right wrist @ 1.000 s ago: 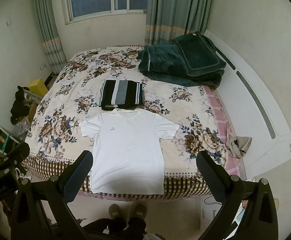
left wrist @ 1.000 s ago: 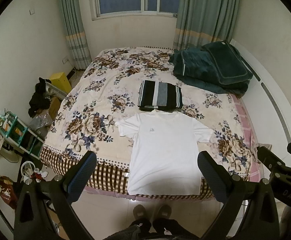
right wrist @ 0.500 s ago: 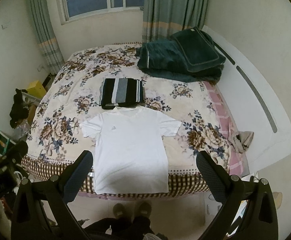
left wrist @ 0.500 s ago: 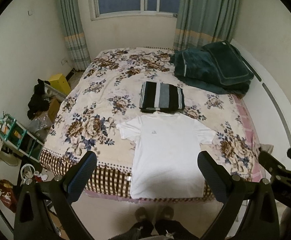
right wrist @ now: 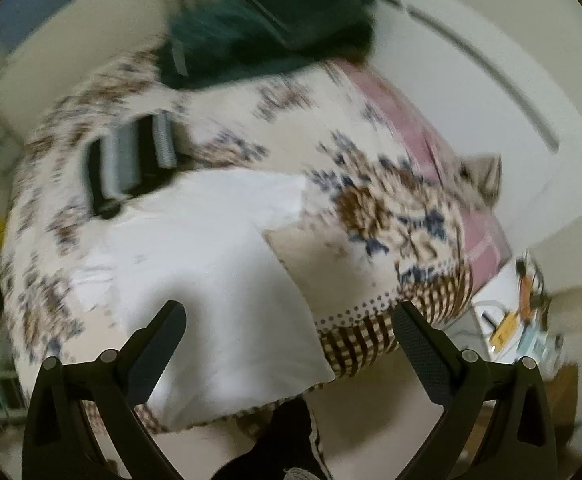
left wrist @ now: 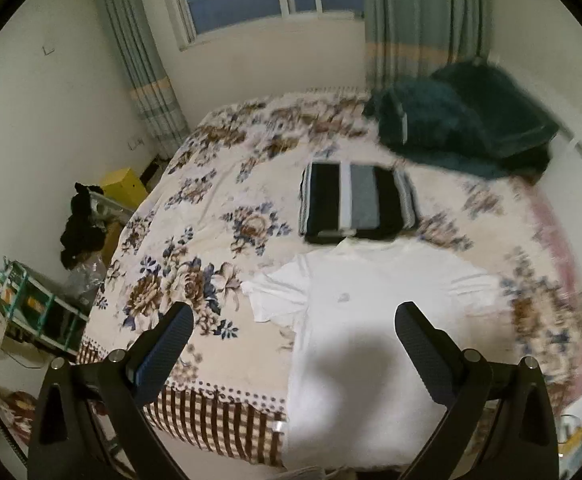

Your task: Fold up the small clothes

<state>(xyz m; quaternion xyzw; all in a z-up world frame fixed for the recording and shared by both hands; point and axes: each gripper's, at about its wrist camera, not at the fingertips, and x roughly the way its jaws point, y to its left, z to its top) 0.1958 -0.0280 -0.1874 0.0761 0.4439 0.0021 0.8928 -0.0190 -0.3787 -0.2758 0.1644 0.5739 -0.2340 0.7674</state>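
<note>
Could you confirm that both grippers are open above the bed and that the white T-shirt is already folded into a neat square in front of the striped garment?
Not quite: the white T-shirt is not folded. It lies spread flat with both sleeves out, as the left wrist view shows. The rest holds: the left gripper and right gripper are open, and the shirt lies in front of the striped garment on the bed.

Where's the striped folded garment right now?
In the left wrist view, the striped folded garment lies mid-bed, just beyond the white T-shirt's collar, with the dark green blanket farther back right.
</note>
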